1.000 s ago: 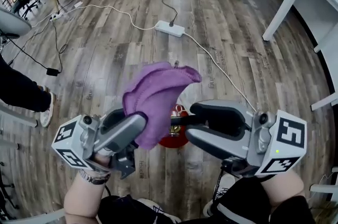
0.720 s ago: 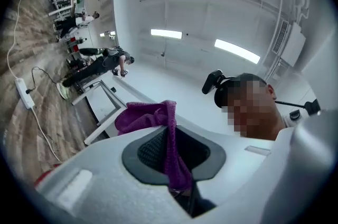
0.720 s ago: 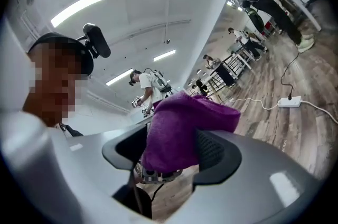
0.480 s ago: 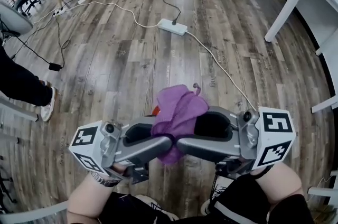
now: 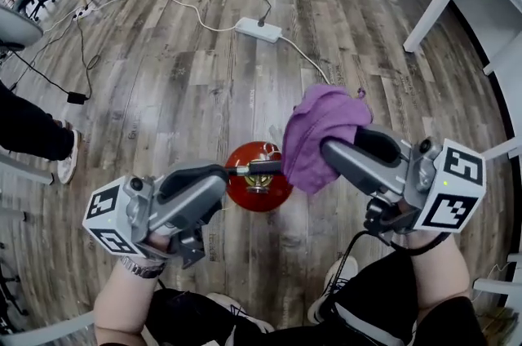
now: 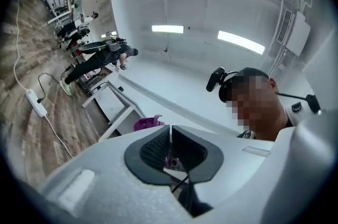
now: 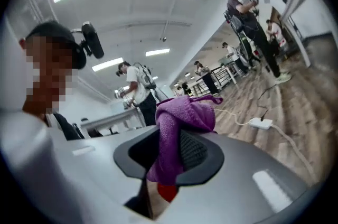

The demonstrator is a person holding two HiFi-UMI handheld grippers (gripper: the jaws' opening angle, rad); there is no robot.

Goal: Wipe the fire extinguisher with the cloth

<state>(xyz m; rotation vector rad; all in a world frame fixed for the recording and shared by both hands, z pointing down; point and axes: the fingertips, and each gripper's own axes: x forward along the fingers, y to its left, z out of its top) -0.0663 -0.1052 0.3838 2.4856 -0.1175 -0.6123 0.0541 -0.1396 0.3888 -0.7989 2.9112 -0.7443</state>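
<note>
Wooden floor [image 5: 179, 91] fills the head view. The right gripper [image 5: 333, 148], right of centre, has just been closing its 2 jaws and is clamped on the purple cloth [image 5: 318, 132], which bunches above them. The left gripper [image 5: 222, 183], lower left, has just been closing too. Its jaws stand together at the black handle [image 5: 261, 167] of the red fire extinguisher [image 5: 273, 191], upright at lower centre. A white power strip [image 5: 258, 29] lies at upper centre.

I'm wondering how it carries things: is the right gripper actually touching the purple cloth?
Touching. The right gripper view shows the purple cloth pinched between the jaws of the right gripper, which have just been closing on it.
</note>
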